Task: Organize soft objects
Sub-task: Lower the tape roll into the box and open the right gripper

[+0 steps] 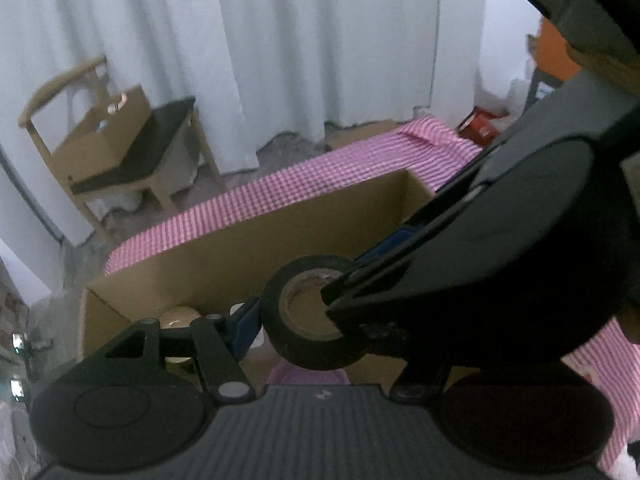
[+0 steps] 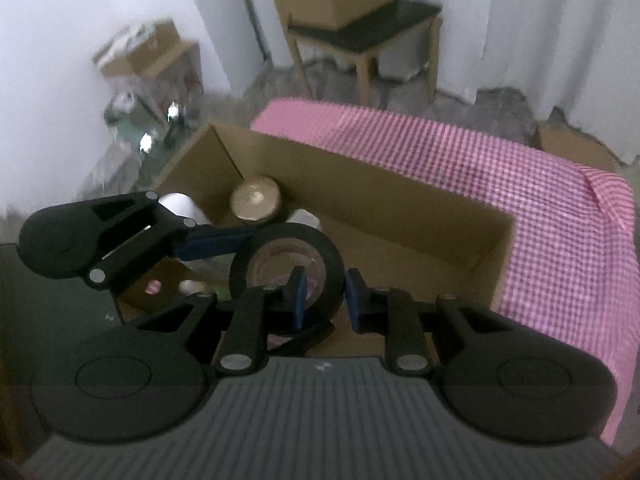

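Note:
A black tape roll (image 1: 280, 312) (image 2: 332, 264) hangs over an open cardboard box (image 1: 280, 240) (image 2: 400, 208). In the right wrist view my right gripper (image 2: 326, 294) is shut on the roll's wall, one blue pad inside the hole and one outside. From the left wrist view that gripper (image 1: 332, 292) reaches in from the right and hides much of the scene. My left gripper (image 1: 312, 316) spans the roll across its width: one blue finger (image 2: 216, 244) presses its outer side, and the other looks tucked under the far edge, mostly hidden.
The box sits on a pink checked cloth (image 2: 480, 160) (image 1: 320, 176). Inside it lie a gold round lid (image 2: 256, 200), a white roll (image 2: 180, 204) and something pink (image 1: 304, 376). A wooden chair (image 1: 120, 148) bearing another box stands by white curtains. Clutter fills the left corner.

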`<state>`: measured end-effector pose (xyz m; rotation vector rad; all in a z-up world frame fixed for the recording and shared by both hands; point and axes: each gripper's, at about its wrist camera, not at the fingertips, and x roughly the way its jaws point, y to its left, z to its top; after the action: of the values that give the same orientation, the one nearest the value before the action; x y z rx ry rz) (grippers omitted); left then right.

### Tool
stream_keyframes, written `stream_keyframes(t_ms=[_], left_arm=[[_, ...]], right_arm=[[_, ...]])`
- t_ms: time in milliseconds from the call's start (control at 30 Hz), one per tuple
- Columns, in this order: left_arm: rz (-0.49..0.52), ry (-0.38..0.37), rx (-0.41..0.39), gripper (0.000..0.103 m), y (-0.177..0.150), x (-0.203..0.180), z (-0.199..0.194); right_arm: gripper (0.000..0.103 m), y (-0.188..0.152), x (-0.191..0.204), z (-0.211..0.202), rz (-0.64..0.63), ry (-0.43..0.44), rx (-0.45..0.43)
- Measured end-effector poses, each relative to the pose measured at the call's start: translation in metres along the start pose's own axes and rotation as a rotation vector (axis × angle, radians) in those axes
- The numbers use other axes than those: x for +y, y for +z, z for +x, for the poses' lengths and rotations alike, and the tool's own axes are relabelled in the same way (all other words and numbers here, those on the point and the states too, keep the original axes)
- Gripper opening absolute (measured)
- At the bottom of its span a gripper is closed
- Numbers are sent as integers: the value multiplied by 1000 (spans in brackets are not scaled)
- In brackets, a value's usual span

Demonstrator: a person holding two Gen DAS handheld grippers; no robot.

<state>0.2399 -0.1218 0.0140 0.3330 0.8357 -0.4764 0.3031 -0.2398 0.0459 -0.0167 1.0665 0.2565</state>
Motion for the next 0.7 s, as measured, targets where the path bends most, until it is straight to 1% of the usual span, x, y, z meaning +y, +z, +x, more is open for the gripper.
stream_keyframes(t_ms=[100, 167, 300, 467, 700], left_arm=[[-33, -1, 42, 67, 10, 7, 29], [-64, -14, 62, 67, 15, 13, 42], [-128, -39, 104, 67, 22, 24, 63], [-170, -56, 125, 67, 26, 31, 78], [-232, -85, 150, 67, 21, 39, 90]], right_arm=[[20, 19, -9, 26, -27, -7, 62], [20, 29, -14, 42, -56, -20, 98], [20, 43, -28, 66, -63, -10, 157], [20, 51, -34, 85, -83, -7, 200], [21, 51, -36, 105, -100, -8, 235]])
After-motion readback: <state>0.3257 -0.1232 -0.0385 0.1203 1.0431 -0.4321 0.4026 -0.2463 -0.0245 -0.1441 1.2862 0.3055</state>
